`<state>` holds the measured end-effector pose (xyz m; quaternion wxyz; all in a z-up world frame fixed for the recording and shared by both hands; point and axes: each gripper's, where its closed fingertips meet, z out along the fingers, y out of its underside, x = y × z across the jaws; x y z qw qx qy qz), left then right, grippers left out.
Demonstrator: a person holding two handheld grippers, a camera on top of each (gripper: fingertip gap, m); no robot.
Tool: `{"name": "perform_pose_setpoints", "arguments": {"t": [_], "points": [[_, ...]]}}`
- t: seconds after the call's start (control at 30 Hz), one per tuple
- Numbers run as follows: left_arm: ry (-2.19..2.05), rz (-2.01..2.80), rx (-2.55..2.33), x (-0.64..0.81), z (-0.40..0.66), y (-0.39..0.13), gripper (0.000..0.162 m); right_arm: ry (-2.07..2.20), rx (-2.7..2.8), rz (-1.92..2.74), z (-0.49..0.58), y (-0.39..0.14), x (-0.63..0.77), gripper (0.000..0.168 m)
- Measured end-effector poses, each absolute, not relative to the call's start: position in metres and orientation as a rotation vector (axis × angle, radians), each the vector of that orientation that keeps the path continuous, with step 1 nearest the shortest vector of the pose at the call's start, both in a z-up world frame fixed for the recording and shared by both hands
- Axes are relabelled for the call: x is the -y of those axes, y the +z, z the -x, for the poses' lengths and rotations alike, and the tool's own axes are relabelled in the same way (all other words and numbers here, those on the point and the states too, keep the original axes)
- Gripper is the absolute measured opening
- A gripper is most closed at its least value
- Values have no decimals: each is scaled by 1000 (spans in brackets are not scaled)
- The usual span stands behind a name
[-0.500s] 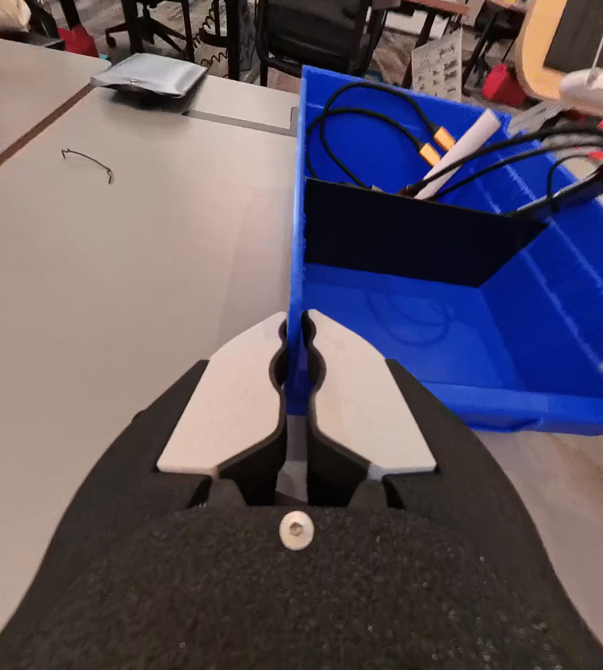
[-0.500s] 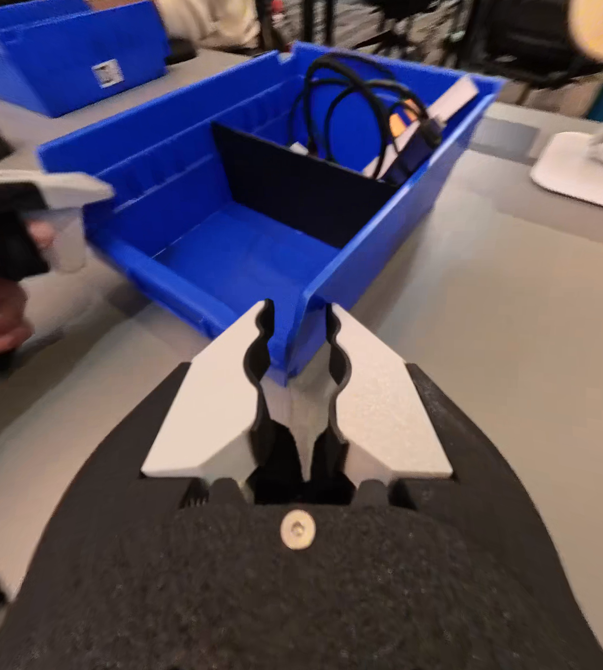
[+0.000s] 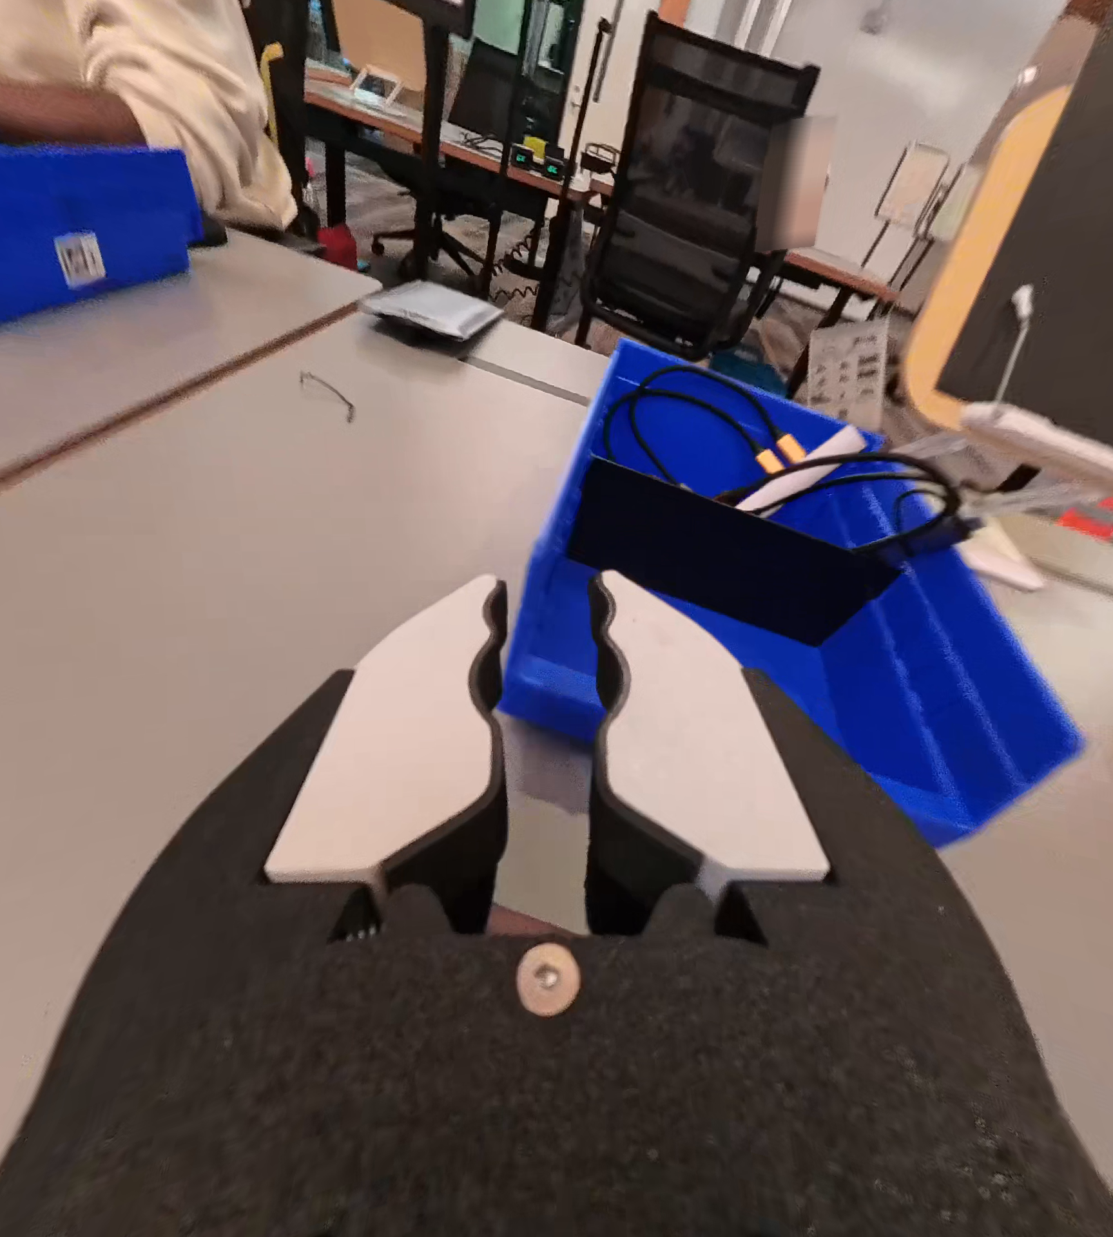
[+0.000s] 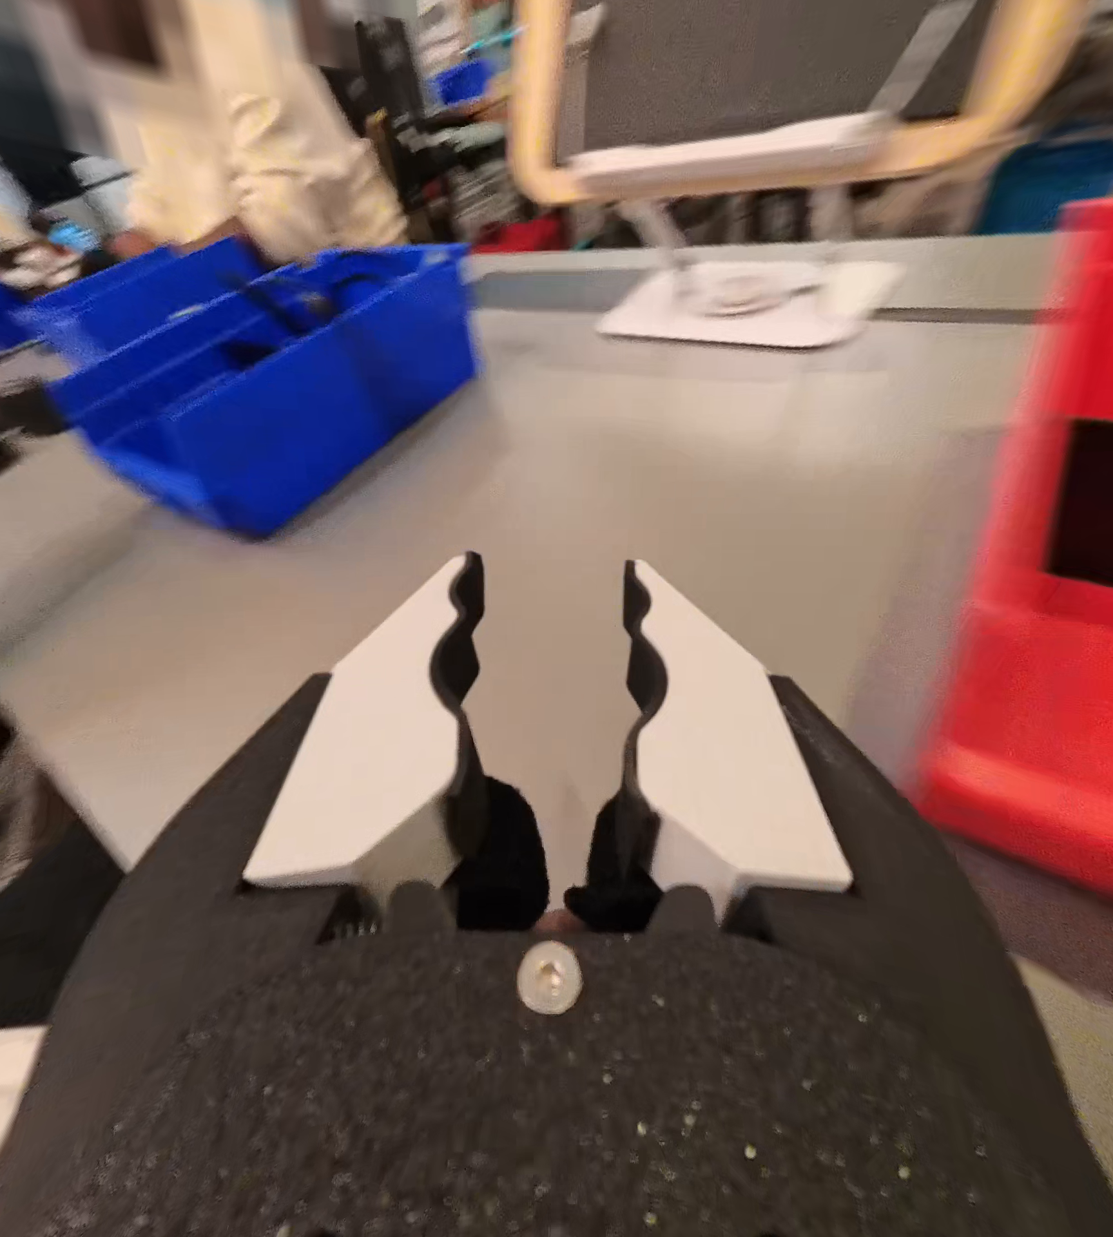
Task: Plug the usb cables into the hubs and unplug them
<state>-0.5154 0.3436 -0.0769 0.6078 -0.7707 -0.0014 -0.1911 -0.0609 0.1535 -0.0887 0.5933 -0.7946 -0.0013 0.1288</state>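
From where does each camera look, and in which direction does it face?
Left wrist view: sits behind the left tongs, which are open and empty, facing the blue bin with cables on the grey table.
Right wrist view: sits behind the right tongs, open and empty, facing bare table, red bin to the right.
Shared: the blue bin and table.

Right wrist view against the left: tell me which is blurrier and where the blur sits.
Right wrist view is blurrier: the blue bin, red bin and background smear sideways, while its own claw stays sharp. Left wrist view is mostly crisp: blue bin, black cables and claw read clearly, with softness only at the edges; wide-angle lens bends the table.
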Motion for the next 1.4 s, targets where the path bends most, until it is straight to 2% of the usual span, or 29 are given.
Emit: {"name": "perform_pose_setpoints", "arguments": {"t": [0.17,0.3,0.43,0.73,1.07,1.2,1.3,1.4], "points": [[-760,1855,-123,-293,435,-93,23,-73,-365,1761,-98,-96,-84,36],[-625,1919,-475,-281,395,-114,23,-56,-547,1737,-146,-104,-74,36],[-561,1908,-577,-278,387,-118,23,112,-594,1694,-131,-105,-81,33],[-588,1906,-550,-283,395,-116,23,45,-450,1763,-99,-106,-92,28],[-557,1874,-648,-282,393,-115,25,47,-267,1713,-46,-74,-99,26],[-608,1865,-709,-277,386,-114,27,111,-176,1739,-14,-78,-108,26],[-662,1804,-738,-274,378,-100,28,116,-103,1763,2,-82,-113,26],[-604,1584,-800,-280,375,-56,24,85,-33,1775,8,-86,-115,26]]}}
